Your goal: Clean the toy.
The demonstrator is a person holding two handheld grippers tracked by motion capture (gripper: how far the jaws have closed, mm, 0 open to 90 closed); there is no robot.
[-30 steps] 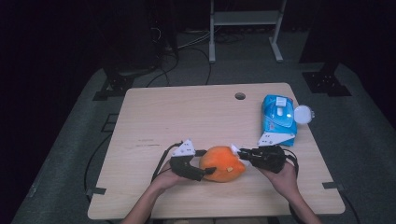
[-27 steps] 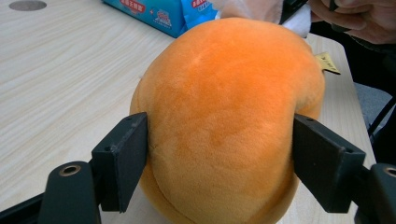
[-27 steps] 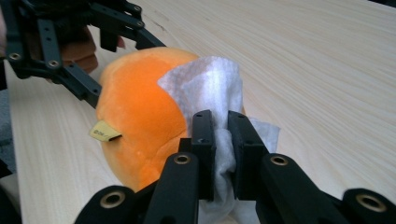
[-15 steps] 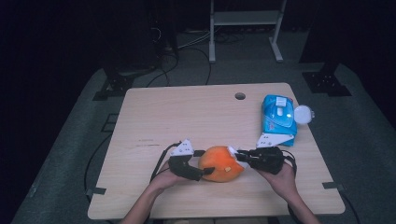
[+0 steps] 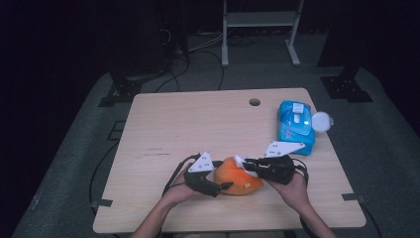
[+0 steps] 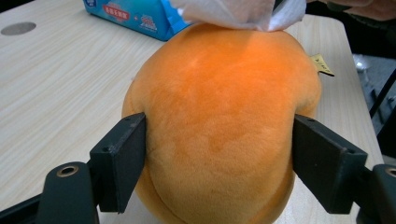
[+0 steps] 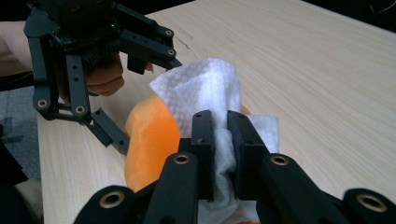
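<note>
Hand-held gripper, left: my jaws clasp the soft orange plush toy at its flanks, near the worktop's front edge. Right hand-held gripper pinches a limp white tissue against it; both light, yielding.

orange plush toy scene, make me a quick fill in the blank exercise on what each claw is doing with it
1. The left claw grips the orange plush toy between its two ____ jaws.
2. The right claw is shut on a ____ tissue.
3. That tissue is pressed against the ____ plush toy.
4. The blue tissue pack lies on the table, on the person's ____ side.

Missing words: black; white; orange; right
</note>
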